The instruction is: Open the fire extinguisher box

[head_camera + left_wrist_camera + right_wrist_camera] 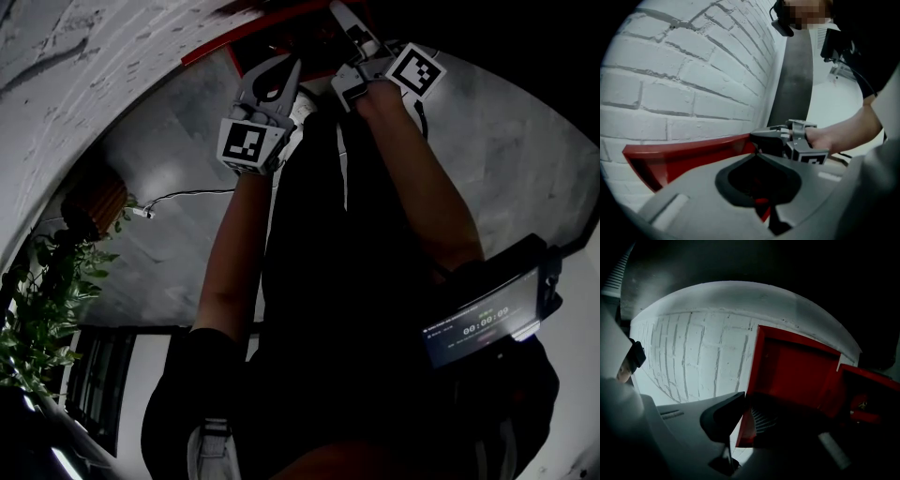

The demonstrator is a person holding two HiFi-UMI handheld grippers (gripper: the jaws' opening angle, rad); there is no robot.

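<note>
The red fire extinguisher box (pixel 867 394) hangs on a white brick wall, and its red door (pixel 792 366) stands swung open. My right gripper (pixel 746 411) is shut on the door's lower free edge, one jaw on each face. The left gripper view shows that right gripper (pixel 759 139) at the end of the door's red edge (pixel 684 157). My left gripper (pixel 757 153) is just beside it with its jaw tips together; red shows through the hollow behind them. In the head view both grippers, left (pixel 286 66) and right (pixel 352 33), reach up to the box (pixel 281 33).
White brick wall (pixel 693 70) surrounds the box. A potted plant (pixel 37 300) and a cable (pixel 178 197) lie on the grey floor at the left. A device with a lit timer screen (pixel 483 323) hangs on the person's right side.
</note>
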